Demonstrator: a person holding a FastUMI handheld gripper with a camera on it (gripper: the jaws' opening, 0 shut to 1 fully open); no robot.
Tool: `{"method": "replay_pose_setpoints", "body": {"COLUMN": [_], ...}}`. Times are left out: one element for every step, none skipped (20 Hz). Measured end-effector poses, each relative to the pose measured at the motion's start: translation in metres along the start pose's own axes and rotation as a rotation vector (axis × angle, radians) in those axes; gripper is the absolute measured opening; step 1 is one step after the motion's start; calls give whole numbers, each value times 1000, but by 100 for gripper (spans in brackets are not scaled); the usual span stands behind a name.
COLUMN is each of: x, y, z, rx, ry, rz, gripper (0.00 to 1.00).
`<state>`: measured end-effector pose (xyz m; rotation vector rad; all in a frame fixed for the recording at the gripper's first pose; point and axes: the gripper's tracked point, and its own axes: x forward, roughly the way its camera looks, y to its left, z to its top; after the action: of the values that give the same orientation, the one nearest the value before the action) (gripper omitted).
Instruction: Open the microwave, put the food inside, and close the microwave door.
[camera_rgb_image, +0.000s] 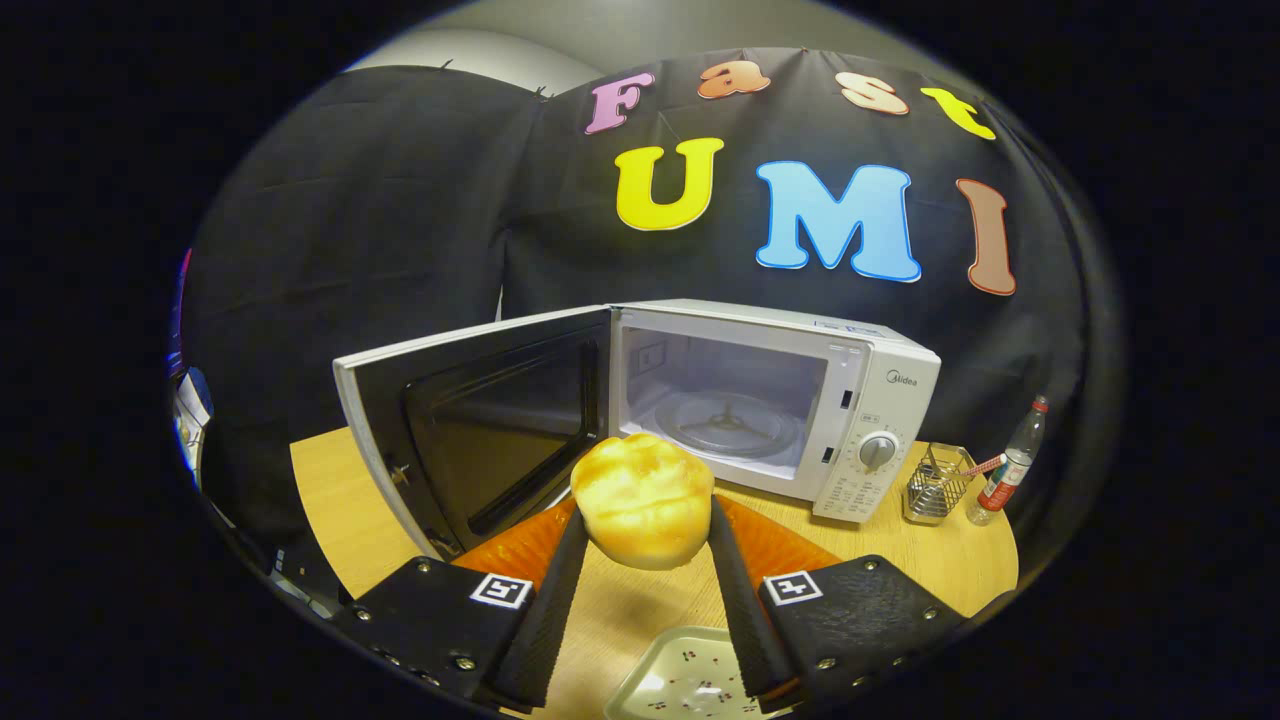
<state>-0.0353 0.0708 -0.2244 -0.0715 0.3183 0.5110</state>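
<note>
A golden bread bun hangs above the wooden table, pinched between my two black fingers; my gripper is shut on it. Beyond the bun stands the white microwave. Its door is swung wide open to the left. The cavity is lit, and the glass turntable inside carries nothing. The bun sits just in front of the cavity's opening, short of the threshold.
A white square plate lies on the table below the fingers. Right of the microwave stand a wire basket and a clear bottle with a red cap. An orange mat lies under the fingers.
</note>
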Motion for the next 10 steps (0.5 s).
{"method": "replay_pose_setpoints", "body": {"x": [8, 16, 25, 34, 42, 51, 60, 70, 80, 92], "y": [-3, -5, -5, -6, -6, -7, -9, -13, -16, -20], "z": [7, 14, 20, 25, 31, 34, 37, 38, 37, 35], "rx": [22, 51, 79, 103, 120, 138, 157, 176, 194, 216], "ry": [-7, -14, -22, -30, -36, -37, -40, -41, -37, -31], "rz": [-13, -23, -26, -21, -17, -18, -24, -36, -48, -57], "gripper": [70, 70, 70, 70, 70, 70, 70, 70, 70, 69]}}
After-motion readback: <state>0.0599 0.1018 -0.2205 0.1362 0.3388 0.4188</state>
